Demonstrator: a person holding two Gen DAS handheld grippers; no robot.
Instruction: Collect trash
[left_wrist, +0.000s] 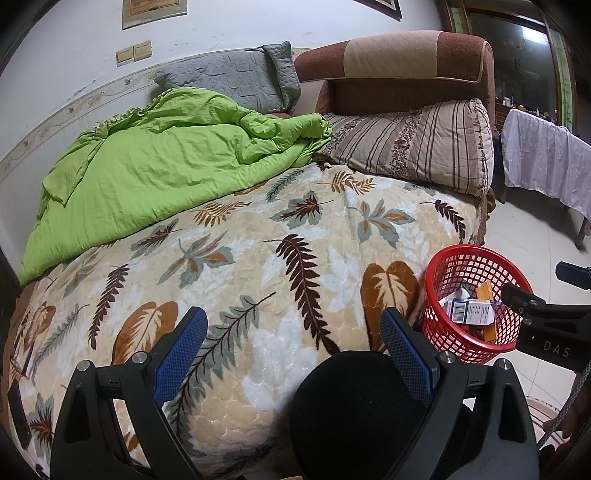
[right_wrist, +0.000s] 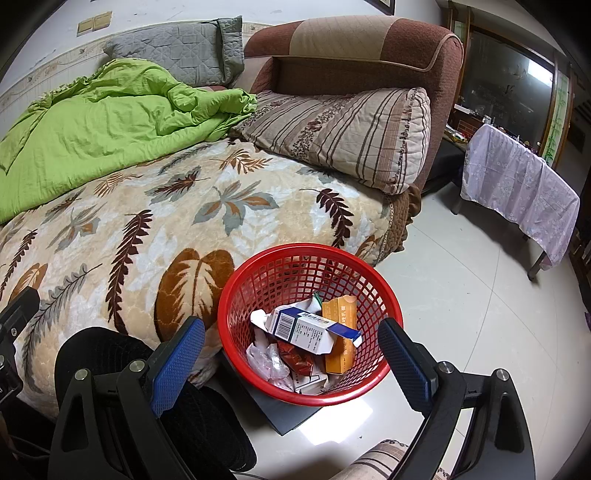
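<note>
Beside bed edge, red basket (right_wrist: 310, 321) on floor holds boxes, wrappers. Both my grippers, left gripper (left_wrist: 293, 345) and right gripper (right_wrist: 291, 354), wide apart, holding nothing. Collecting looks done; next, hunt more trash on blanket (left_wrist: 258, 236).

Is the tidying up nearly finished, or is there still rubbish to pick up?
Looks nearly done. The red basket already holds a white-and-blue carton, an orange box and wrappers. Both the left gripper and right gripper are open and empty. No loose rubbish shows on the leaf-print blanket.
</note>
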